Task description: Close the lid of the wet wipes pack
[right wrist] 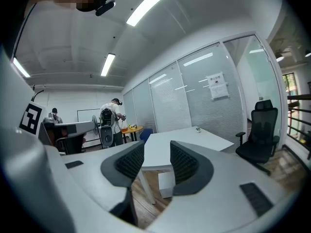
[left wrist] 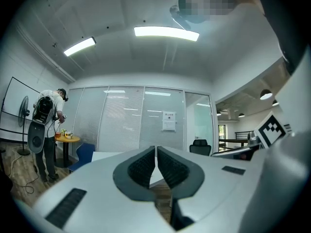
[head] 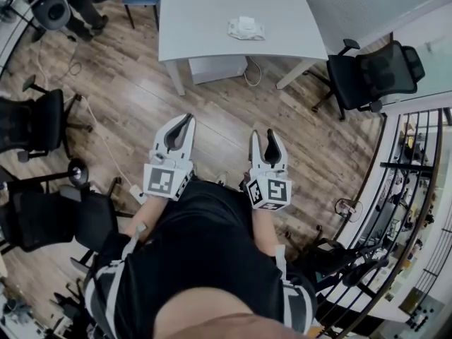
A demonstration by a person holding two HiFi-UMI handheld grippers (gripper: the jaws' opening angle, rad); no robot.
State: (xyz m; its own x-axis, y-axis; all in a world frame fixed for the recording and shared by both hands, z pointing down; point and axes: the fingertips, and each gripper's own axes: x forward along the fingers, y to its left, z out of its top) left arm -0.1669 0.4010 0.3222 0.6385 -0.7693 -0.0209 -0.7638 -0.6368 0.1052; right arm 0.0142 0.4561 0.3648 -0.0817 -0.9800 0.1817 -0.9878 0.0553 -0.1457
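The wet wipes pack lies on the white table far ahead of me, a pale crumpled pack with a white lid on top; whether the lid is up is too small to tell. Both grippers hang over the wooden floor, well short of the table. My left gripper is shut, its dark pads meeting at the tips with nothing between them. My right gripper stands open and empty, and the table shows through its gap.
A black office chair stands right of the table, and more black chairs crowd the left side. A dark railing runs along the right. A small cabinet sits under the table. A person stands far off by a fan.
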